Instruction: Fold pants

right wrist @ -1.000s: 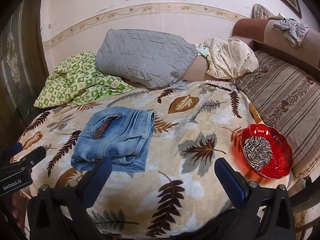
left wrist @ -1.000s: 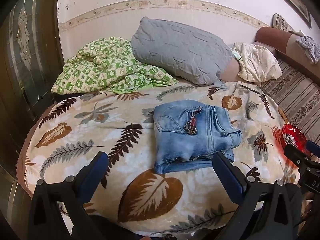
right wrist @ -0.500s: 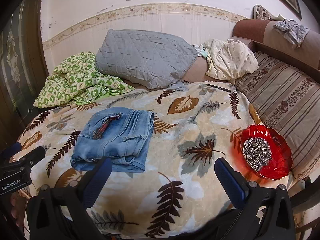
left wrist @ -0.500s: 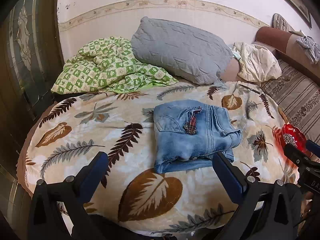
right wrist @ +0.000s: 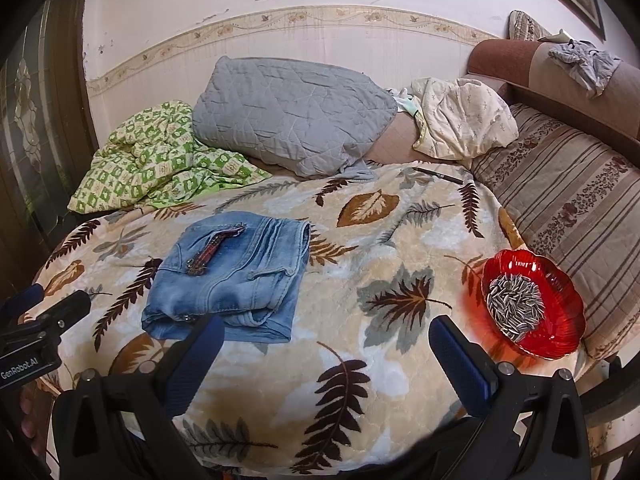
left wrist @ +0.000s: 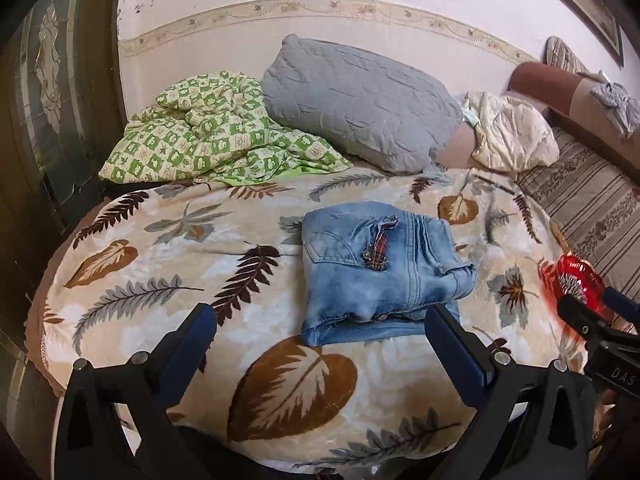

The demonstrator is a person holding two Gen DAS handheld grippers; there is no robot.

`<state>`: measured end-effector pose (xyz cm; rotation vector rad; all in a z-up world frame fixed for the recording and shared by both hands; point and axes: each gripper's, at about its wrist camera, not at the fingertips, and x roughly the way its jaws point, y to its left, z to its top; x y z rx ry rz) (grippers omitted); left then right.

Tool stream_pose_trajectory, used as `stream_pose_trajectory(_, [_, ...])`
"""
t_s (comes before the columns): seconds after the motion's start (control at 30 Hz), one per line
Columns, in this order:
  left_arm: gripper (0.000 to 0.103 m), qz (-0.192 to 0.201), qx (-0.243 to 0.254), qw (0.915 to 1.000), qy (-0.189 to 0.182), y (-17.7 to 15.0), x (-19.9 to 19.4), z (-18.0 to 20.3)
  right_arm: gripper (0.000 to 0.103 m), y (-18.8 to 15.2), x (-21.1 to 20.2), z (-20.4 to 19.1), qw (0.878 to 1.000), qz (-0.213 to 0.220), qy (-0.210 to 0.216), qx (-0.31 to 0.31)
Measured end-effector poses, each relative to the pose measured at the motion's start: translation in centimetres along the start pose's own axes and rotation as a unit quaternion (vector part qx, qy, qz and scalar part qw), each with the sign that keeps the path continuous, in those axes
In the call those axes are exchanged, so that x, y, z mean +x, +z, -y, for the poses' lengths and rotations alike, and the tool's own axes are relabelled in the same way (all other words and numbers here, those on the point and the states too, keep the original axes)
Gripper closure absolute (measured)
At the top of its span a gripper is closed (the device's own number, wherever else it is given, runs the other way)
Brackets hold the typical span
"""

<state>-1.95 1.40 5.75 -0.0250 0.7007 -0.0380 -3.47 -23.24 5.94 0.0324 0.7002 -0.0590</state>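
Light blue jeans (left wrist: 380,272) lie folded into a compact stack on the leaf-patterned blanket (left wrist: 160,272), a dark red strap on top. They also show in the right wrist view (right wrist: 228,276). My left gripper (left wrist: 320,340) is open and empty, held back from the near edge of the jeans. My right gripper (right wrist: 326,350) is open and empty, to the right of the jeans and apart from them. Each gripper shows at the edge of the other's view: the right (left wrist: 592,324), the left (right wrist: 36,324).
A red glass bowl of sunflower seeds (right wrist: 532,304) sits on the blanket's right side. A grey pillow (left wrist: 360,100), a green checked quilt (left wrist: 208,136) and a cream cloth (right wrist: 460,120) lie at the back. A striped cushion (right wrist: 572,208) is at the right. A pen (right wrist: 438,175) lies near the pillow.
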Motion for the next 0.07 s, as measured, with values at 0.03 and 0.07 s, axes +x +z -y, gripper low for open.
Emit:
stream_pose_trajectory(0.03, [0.000, 0.000, -0.001, 1.0000, -0.001, 0.01, 0.00, 0.04, 0.000, -0.09, -0.05, -0.07, 1.000, 0.000, -0.001, 0.000])
stream_pose_trajectory(0.07, [0.000, -0.002, -0.001, 1.0000, 0.001, 0.01, 0.00, 0.12, 0.000, -0.14, -0.09, -0.11, 1.000, 0.000, -0.001, 0.000])
